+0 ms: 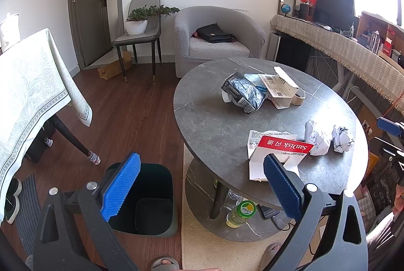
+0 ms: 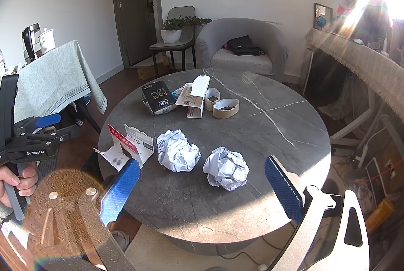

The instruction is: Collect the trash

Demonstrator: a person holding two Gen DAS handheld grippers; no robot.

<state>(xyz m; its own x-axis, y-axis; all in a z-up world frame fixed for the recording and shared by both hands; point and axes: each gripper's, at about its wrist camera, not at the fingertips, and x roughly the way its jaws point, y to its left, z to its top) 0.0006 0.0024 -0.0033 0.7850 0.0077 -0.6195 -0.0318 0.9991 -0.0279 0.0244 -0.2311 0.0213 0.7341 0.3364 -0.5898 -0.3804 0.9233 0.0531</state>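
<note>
A round grey marble table (image 1: 209, 119) (image 2: 277, 144) holds trash: two crumpled white paper balls (image 2: 178, 151) (image 2: 226, 171), a red-and-white SanDisk card package (image 1: 275, 149) (image 2: 126, 144), a black foil bag (image 1: 243, 91) (image 2: 157, 99), a white carton (image 1: 280, 88) (image 2: 194, 99) and two tape rolls (image 2: 224, 106). A dark bin (image 1: 146, 197) stands open on the floor left of the table. My left gripper (image 1: 202, 185) is open and empty between bin and table edge. My right gripper (image 2: 202, 190) is open and empty just in front of the paper balls.
A table with a green cloth (image 1: 32, 86) stands at the left. A grey armchair with a black bag (image 1: 217, 36) and a chair with a potted plant (image 1: 139, 23) stand behind. A bottle (image 1: 240, 213) sits on the shelf under the table. A cluttered desk (image 1: 353, 48) lines the right.
</note>
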